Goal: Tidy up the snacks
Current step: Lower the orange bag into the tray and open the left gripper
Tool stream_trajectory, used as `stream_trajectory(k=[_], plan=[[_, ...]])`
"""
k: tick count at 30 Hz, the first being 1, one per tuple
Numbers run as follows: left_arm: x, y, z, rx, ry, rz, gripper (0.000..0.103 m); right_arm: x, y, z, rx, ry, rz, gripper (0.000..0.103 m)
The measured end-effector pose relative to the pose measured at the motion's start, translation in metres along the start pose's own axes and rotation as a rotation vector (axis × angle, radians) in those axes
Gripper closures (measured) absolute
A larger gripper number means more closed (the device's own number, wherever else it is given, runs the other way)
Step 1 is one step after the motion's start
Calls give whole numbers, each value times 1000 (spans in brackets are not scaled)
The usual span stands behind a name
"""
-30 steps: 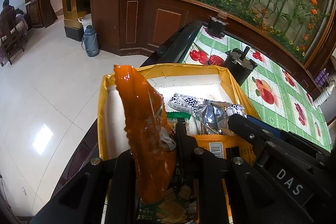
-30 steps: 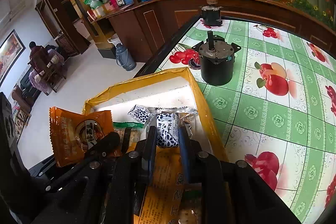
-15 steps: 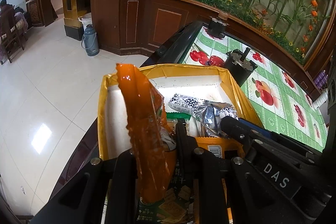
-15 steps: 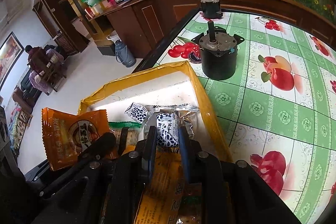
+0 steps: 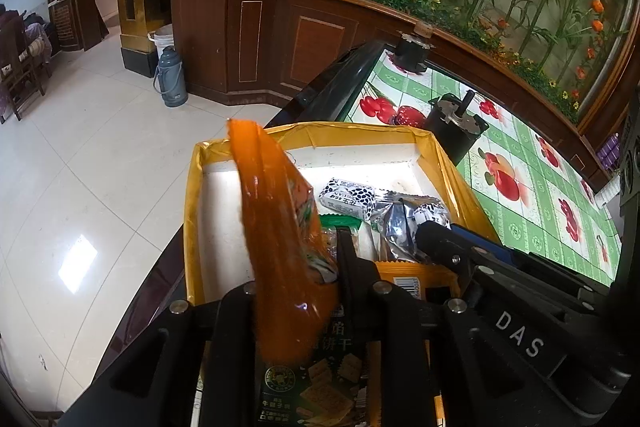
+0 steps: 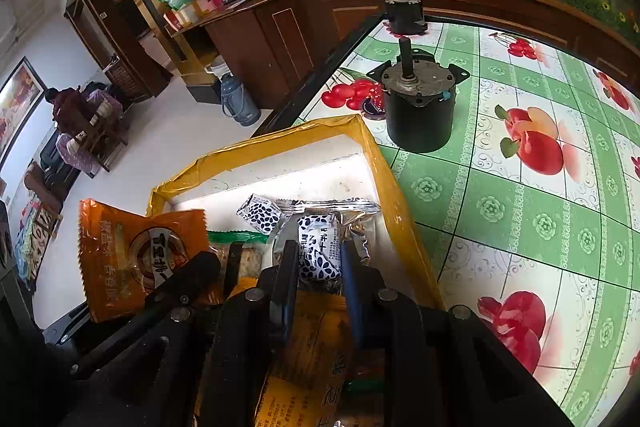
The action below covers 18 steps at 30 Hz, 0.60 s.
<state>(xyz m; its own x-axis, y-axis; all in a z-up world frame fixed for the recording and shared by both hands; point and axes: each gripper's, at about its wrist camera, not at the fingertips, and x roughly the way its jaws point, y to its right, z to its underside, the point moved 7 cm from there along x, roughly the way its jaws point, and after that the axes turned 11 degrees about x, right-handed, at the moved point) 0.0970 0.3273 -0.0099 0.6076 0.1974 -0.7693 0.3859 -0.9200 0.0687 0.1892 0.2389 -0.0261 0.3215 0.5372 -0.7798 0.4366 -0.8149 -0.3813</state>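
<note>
Up close, two handheld tongs work over a yellow-rimmed box (image 5: 460, 183) w/ a white floor, sitting at the edge of a table covered by a green fruit-print cloth (image 6: 520, 211).

Left gripper (image 5: 298, 267): an orange snack packet (image 5: 276, 227) stands upright, edge-on, between its fingers. The jaws have just been opening slightly, w/ the packet still between them; whether the pads still press it, can't tell. In the right wrist view the same packet shows its printed face, raised above the box's left side, apart from the box floor.

Right gripper (image 6: 318, 263): clenched on a small white candy w/ dark blue spots (image 6: 319, 247), grasped low inside the box, near its right wall. A second spotted candy (image 6: 259, 213) lies on the box floor just beyond it, beside a crumpled silver wrapper (image 6: 360, 223).

Also in the box: a green-edged clear biscuit pack (image 6: 240, 247) btwn the two grippers, and an orange-yellow packet (image 6: 316, 347) under the right gripper. A dark green cracker pack (image 5: 320, 383) lies under the left gripper.

On the cloth, just beyond the box's far right corner, a black cylindrical motor (image 6: 418, 107) stands upright, shaft up. A smaller black motor (image 6: 405, 11) stands farther back at the table's far edge.

Background: wooden cabinet, a grey thermos flask (image 5: 170, 79) on pale floor tiles.
</note>
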Motion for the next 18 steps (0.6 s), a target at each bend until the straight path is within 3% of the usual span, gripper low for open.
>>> stream_trajectory(k=[4, 18], plan=[[2, 0, 0, -14, -5, -4, 73, 0, 2, -1, 10, -5, -9, 79], [4, 2, 0, -16, -7, 2, 68, -4, 5, 0, 22, -5, -24, 79]])
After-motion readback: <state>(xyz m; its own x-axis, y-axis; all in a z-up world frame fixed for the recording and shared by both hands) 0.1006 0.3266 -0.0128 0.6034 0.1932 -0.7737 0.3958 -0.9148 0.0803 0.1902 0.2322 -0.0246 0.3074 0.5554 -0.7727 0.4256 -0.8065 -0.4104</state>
